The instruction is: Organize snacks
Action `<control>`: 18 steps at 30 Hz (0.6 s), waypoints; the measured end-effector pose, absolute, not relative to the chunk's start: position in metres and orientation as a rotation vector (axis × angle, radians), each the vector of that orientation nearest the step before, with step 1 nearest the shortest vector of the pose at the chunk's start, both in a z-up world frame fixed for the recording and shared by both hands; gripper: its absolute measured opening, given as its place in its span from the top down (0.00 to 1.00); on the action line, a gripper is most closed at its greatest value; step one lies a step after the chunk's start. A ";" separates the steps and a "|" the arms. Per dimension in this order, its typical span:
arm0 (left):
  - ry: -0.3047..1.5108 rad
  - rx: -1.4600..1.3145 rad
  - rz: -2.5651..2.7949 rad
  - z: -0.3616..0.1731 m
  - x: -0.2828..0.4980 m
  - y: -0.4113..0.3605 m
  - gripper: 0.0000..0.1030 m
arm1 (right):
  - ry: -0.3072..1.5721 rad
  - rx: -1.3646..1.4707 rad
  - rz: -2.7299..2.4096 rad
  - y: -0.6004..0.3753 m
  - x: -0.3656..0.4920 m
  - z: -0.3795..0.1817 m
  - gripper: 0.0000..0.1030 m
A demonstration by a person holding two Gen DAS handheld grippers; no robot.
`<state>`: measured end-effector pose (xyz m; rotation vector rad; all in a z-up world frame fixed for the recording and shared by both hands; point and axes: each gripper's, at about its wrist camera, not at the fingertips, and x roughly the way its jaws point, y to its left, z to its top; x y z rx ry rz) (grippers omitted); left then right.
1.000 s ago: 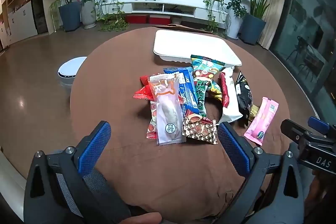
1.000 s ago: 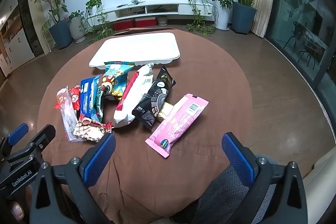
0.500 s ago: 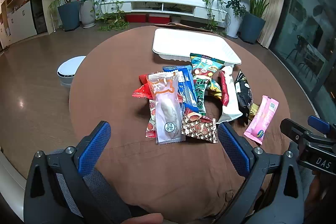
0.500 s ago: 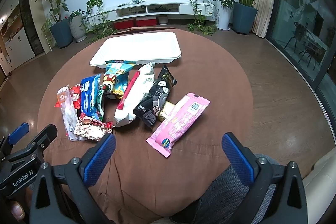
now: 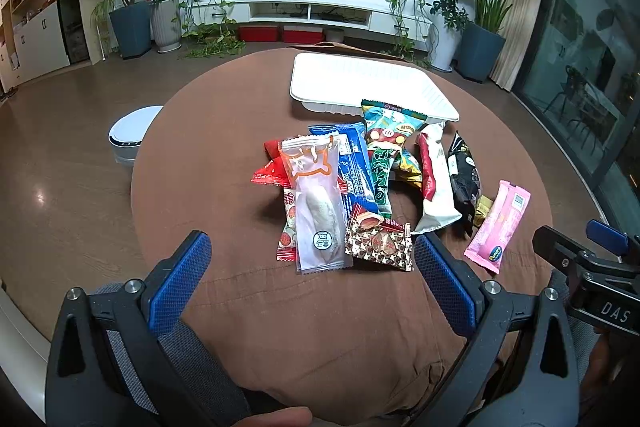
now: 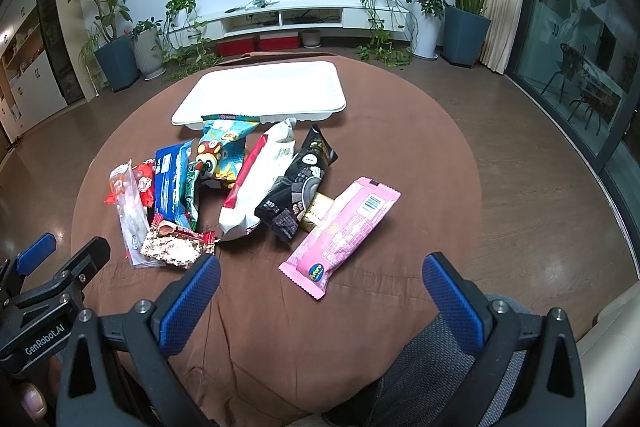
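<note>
My left gripper [image 5: 312, 259] carries "GenRobot.AI" on its side in the right wrist view; my right gripper [image 6: 320, 279] shows "DAS" in the left wrist view. Both pairs of blue-padded fingers [image 5: 178, 285] are spread wide and hold nothing, hovering over the near edge of the brown round tabletop [image 5: 200, 147].

The white tray [image 6: 260, 93] sits at the far side of the tabletop and has nothing in it. The snacks lie loose in a row just in front of it. From my left: a clear packet with an orange cat outline [image 5: 318, 203] lying over red wrappers [image 5: 270, 175], a blue packet [image 5: 356, 163], a brown star-patterned wrapper [image 5: 380, 243] nearest my left fingers, a colourful bag with a cartoon face [image 6: 222, 151] touching the tray's front rim, a white bag with a red stripe [image 6: 260, 183], a black bag [image 6: 298, 187], a small gold piece [image 6: 316, 211] tucked between it and a pink packet [image 6: 342, 231] with a barcode. The print on the packets is too small to read.
</note>
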<state>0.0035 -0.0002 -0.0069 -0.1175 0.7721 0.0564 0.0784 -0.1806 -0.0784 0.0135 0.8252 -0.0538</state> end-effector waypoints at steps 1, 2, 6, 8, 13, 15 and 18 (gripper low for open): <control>0.773 -0.117 0.056 -0.007 0.003 0.000 0.00 | 0.825 0.013 -0.054 -0.180 0.079 -0.079 0.00; 0.772 -0.118 0.055 -0.007 0.003 0.000 0.00 | 0.825 0.013 -0.054 -0.181 0.078 -0.078 0.00; 0.772 -0.117 0.056 -0.007 0.003 0.000 0.00 | 0.825 0.013 -0.055 -0.181 0.078 -0.078 0.00; 0.773 -0.117 0.056 -0.007 0.003 0.000 0.00 | 0.824 0.014 -0.055 -0.180 0.078 -0.079 0.00; 0.773 -0.117 0.055 -0.007 0.003 0.000 0.00 | 0.826 0.014 -0.055 -0.181 0.078 -0.079 0.00; 0.774 -0.117 0.056 -0.007 0.003 0.000 0.00 | 0.826 0.014 -0.054 -0.180 0.078 -0.079 0.00; 0.774 -0.117 0.056 -0.008 0.003 -0.001 0.00 | 0.826 0.013 -0.055 -0.180 0.078 -0.080 0.00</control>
